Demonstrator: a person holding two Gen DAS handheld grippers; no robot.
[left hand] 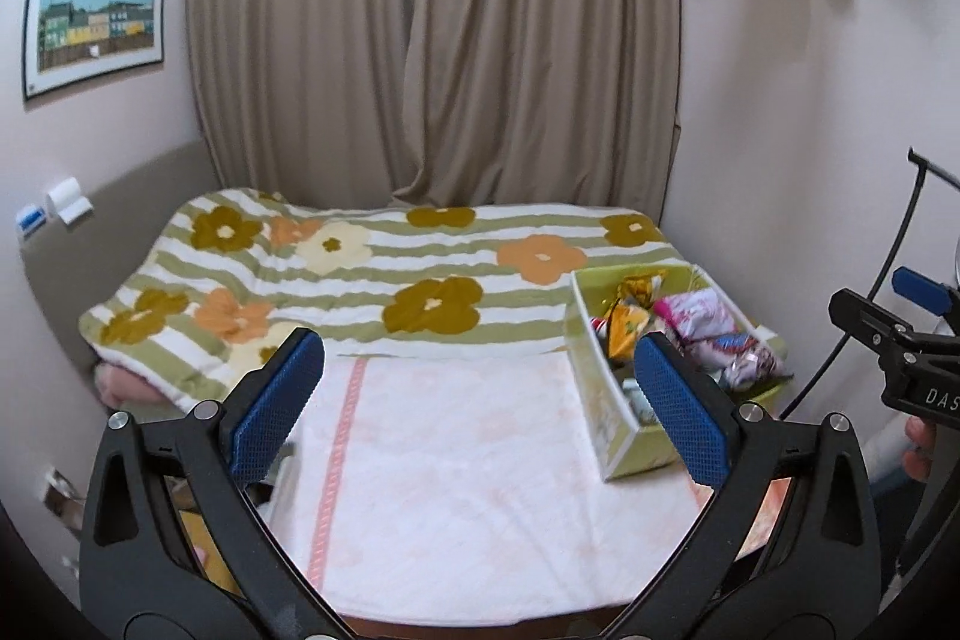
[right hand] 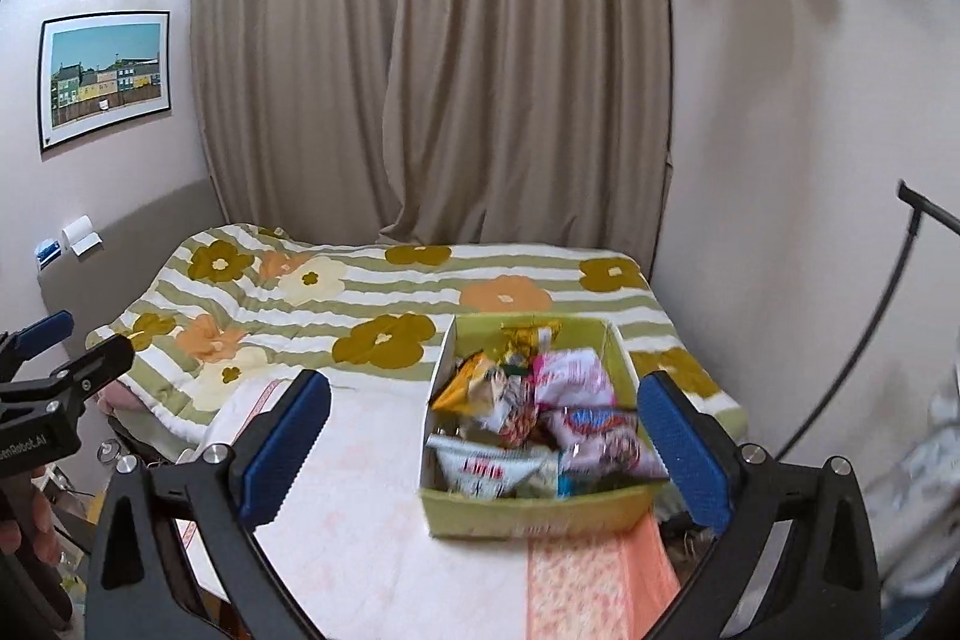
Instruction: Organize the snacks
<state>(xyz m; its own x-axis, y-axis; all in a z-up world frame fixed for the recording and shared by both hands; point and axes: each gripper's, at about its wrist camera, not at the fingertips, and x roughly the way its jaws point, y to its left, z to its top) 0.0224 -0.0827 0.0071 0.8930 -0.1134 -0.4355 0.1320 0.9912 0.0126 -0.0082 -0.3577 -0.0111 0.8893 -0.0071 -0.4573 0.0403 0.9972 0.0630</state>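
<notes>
Snacks [right hand: 540,418] in crinkly wrappers fill a green cardboard box [right hand: 528,517].
Box sits on a white quilted cloth [left hand: 468,472]; both grippers' jaws, left [left hand: 480,412] and right [right hand: 480,454], are apart, holding nothing.

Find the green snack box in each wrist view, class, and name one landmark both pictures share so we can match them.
Left wrist view: the green snack box sits right of centre, partly behind the right blue pad of the left tongs.
Right wrist view: it sits lower centre-right, between the pads of the right tongs.
Shared landmark: the framed picture on the left wall.
</notes>
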